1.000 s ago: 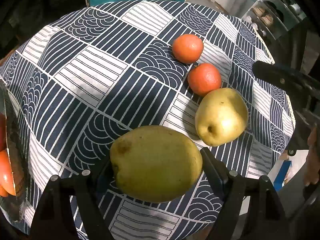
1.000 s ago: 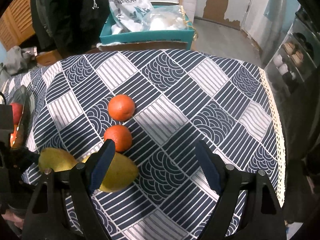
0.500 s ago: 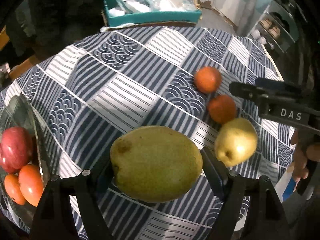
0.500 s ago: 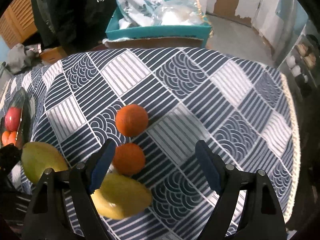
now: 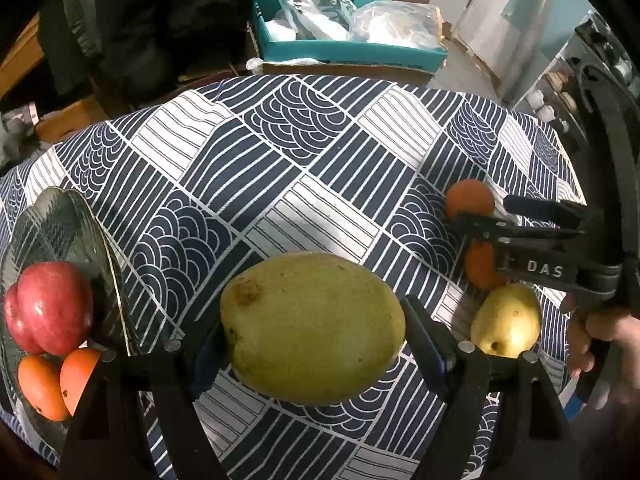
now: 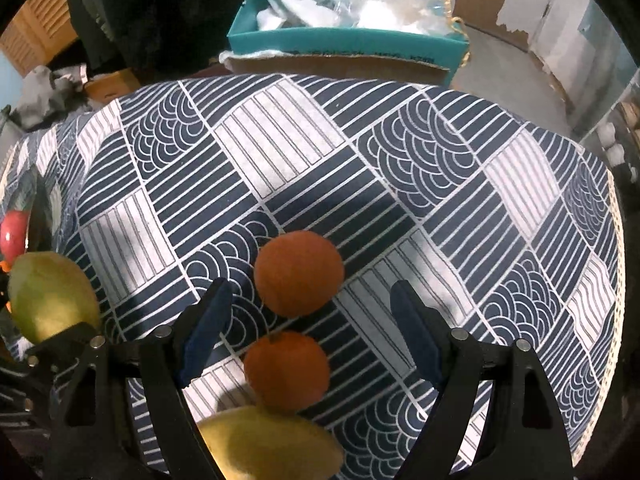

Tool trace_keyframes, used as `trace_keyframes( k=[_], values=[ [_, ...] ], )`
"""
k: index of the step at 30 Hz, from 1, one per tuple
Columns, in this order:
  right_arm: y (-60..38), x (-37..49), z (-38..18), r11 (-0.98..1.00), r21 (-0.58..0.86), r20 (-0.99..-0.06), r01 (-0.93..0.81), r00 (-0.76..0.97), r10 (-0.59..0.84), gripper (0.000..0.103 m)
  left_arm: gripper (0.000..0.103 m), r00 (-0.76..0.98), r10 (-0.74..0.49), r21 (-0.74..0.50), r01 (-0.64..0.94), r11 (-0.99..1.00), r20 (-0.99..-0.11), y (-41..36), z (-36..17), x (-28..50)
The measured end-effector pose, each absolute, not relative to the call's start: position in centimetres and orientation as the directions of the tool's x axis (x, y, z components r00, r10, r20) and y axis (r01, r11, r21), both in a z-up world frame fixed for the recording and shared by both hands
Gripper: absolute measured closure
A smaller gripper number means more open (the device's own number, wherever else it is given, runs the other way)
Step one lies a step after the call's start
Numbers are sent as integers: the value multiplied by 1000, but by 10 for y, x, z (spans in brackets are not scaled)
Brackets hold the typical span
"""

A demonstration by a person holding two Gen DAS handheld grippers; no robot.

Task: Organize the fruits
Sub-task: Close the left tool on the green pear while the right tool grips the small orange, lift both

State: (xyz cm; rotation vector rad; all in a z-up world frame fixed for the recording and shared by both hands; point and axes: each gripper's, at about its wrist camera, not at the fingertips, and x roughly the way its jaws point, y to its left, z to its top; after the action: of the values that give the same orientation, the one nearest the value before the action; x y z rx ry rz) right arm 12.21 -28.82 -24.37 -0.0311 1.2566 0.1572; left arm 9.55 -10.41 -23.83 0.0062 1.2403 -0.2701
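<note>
My left gripper point(image 5: 312, 332) is shut on a big green pear point(image 5: 314, 328) and holds it above the patterned tablecloth; the pear also shows in the right wrist view point(image 6: 52, 296). A glass plate point(image 5: 60, 224) at the left holds a red apple point(image 5: 50, 312) and two small oranges point(image 5: 44, 388). My right gripper point(image 6: 310, 332) is open over two oranges, the far one point(image 6: 298, 272) and the near one point(image 6: 286, 370), with a yellow pear point(image 6: 268, 444) just below. The same yellow pear point(image 5: 506, 320) lies at the right in the left wrist view.
A teal box point(image 5: 344, 44) with plastic bags stands beyond the table's far edge. The tablecloth point(image 6: 280, 152) covers the round table, whose edge curves down at the right. A hand point(image 5: 600, 344) holds the right gripper's handle.
My left gripper has swung left with the green pear, bringing the plate into view. My right gripper has moved forward and left, so both oranges now lie between its fingers.
</note>
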Motion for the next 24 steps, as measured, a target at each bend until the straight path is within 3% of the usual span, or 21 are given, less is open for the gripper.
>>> trace_keyframes(
  k=[6,8,10,24],
  values=[
    [-288,126,-253,986,97,-955,-134,266,131,37,21,292,-214,-160,200,967,-932,-100,-237,97],
    [-286,128,-256,985,102,-957,-137,256,135,50,21,293,-216,-160,202,966,-931,-100,-236,97],
    [-285,128,-258,984,112,-958,-140,246,144,55,21,296,-217,-160,206,966,-930,-100,-235,97],
    [-286,118,-231,986,80,-933,-147,338,126,58,21,329,-211,-149,204,968,-920,-97,-221,94]
  ],
)
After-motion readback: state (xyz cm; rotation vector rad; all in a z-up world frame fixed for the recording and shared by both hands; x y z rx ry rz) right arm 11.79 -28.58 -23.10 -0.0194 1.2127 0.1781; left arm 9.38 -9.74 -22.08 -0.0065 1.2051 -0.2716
